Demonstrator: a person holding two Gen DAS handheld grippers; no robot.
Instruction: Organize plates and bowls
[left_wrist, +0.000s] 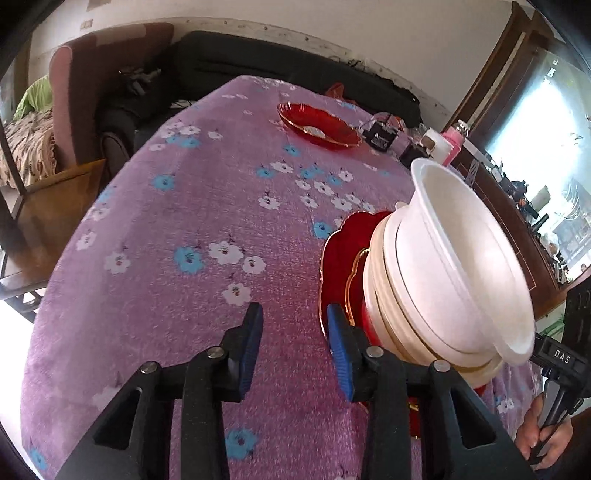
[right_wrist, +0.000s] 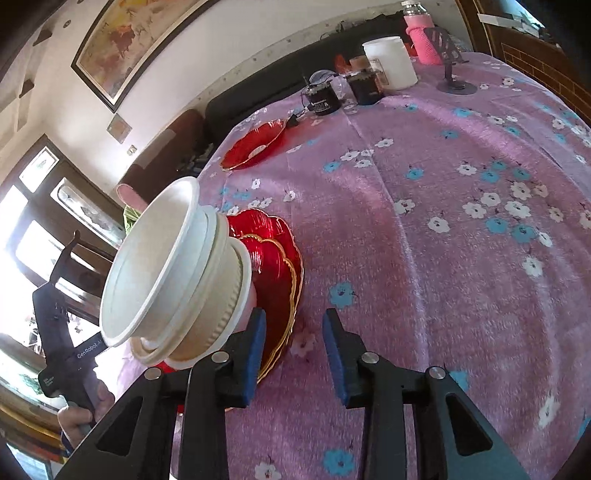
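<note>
A stack of white bowls (left_wrist: 454, 273) stands on stacked red gold-rimmed plates (left_wrist: 341, 254) on the purple flowered tablecloth (left_wrist: 207, 206). My left gripper (left_wrist: 295, 347) is open and empty, just left of the plates. In the right wrist view the same bowls (right_wrist: 173, 273) sit on the red plates (right_wrist: 280, 258), and my right gripper (right_wrist: 293, 350) is open and empty just right of them. A single red plate (left_wrist: 317, 125) lies at the table's far side; it also shows in the right wrist view (right_wrist: 255, 146).
At the far table edge stand a white jar (right_wrist: 391, 62), a pink bottle (right_wrist: 421, 37), dark jars (right_wrist: 323, 98) and a phone stand (right_wrist: 448, 59). A dark sofa (left_wrist: 258, 62) and an armchair (left_wrist: 85, 92) lie beyond the table.
</note>
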